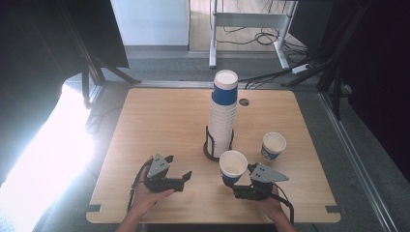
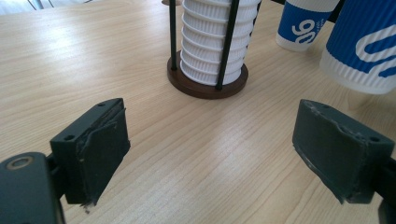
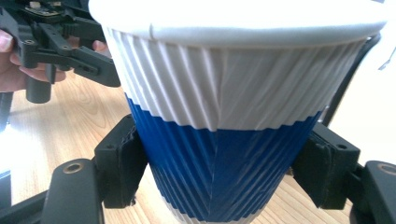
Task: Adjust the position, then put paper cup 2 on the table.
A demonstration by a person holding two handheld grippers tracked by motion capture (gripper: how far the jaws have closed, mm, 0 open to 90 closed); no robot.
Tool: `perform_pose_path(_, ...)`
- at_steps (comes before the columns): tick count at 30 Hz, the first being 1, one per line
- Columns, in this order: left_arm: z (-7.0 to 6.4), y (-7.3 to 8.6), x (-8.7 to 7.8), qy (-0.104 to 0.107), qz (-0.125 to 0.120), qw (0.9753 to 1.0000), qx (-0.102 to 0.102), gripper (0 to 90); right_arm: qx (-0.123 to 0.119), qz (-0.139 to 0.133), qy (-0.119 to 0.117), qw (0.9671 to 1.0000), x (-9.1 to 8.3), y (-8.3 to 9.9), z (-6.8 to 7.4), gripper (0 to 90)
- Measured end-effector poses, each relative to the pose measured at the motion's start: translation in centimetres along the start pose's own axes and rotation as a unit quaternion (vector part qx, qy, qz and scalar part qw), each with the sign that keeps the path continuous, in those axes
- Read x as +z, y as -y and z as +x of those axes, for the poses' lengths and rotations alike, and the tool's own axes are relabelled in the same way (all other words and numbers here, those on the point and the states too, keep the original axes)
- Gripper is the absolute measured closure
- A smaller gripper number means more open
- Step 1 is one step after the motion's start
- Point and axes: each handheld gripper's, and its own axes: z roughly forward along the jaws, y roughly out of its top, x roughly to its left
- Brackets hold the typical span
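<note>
Right gripper view: right tongs (image 3: pixel 224 172) clamp the paper cup (image 3: pixel 224 140); left tongs (image 2: pixel 212 154) gape

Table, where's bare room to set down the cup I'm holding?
Free: the table's whole left half, left of the cup stack, and the far right corner behind the loose cup. Crowded: the near middle, where the right tongs hold a cup between stack and loose cup.
</note>
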Motion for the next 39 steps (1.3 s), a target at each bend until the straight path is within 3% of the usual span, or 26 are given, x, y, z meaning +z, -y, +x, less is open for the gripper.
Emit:
perform_pose_path(15, 0.8, 0.3, -0.5, -0.014, 0.003, 0.9998, -0.016, 11.1, -0.004, -0.012, 0.039, 0.9992, -2.5, -0.1, -0.9, 25.9)
perform_pose_path(27, 0.7, 0.5, -0.1, -0.011, 0.016, 0.9997, -0.013, 11.1, 0.016, -0.008, 0.077, 0.9968, -4.7, 0.9, -2.2, 26.0)
perform_pose_path(39, 0.7, 0.6, 0.1, -0.010, 0.021, 0.9996, -0.013, 11.3, 0.044, 0.042, 0.109, 0.9921, -3.2, 2.7, -4.3, 26.1)
